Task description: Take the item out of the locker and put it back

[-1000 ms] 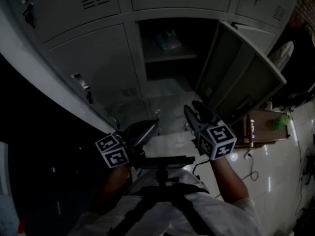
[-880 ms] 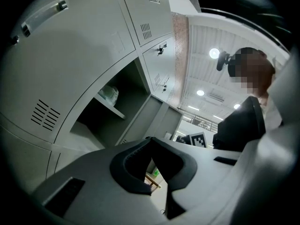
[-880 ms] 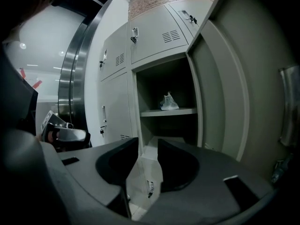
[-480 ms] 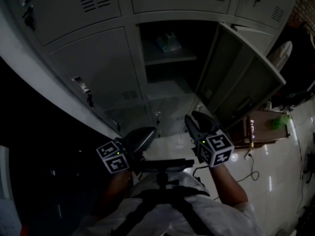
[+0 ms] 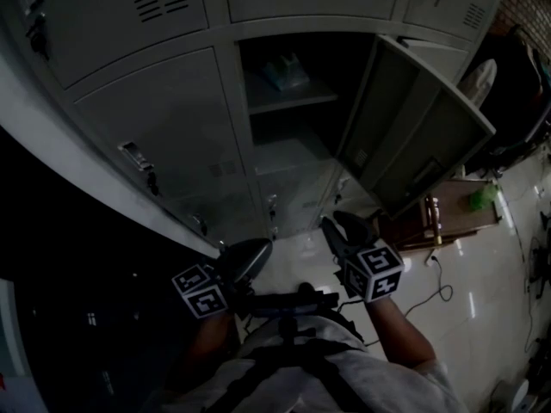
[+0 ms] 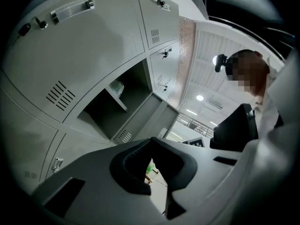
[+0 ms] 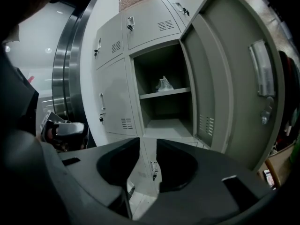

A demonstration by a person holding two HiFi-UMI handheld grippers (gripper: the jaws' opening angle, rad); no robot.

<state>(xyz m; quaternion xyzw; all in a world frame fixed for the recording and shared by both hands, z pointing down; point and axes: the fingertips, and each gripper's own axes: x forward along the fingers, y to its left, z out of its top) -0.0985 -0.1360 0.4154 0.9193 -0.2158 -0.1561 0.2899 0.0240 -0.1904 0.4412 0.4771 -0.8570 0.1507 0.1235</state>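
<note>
The locker (image 5: 293, 101) stands open, its door (image 5: 422, 136) swung out to the right. On its shelf lies the item (image 5: 282, 73), a small pale crumpled bag, also seen in the right gripper view (image 7: 164, 84) and the left gripper view (image 6: 117, 88). Both grippers hang low by my body, well short of the locker. My left gripper (image 5: 256, 249) (image 6: 150, 142) has its tips together and holds nothing. My right gripper (image 5: 341, 224) (image 7: 147, 143) shows a clear gap between its pads; its jaws have just been closing with nothing between them.
Closed locker doors (image 5: 164, 136) fill the left and top. A low wooden stand (image 5: 443, 218) with a green thing on it sits behind the open door at the right. A cable (image 5: 435, 292) lies on the glossy floor. A black rig (image 5: 284, 301) hangs at my chest.
Both grippers have sunk a little and drawn closer to my body. The locker and the item on its shelf have not moved.
</note>
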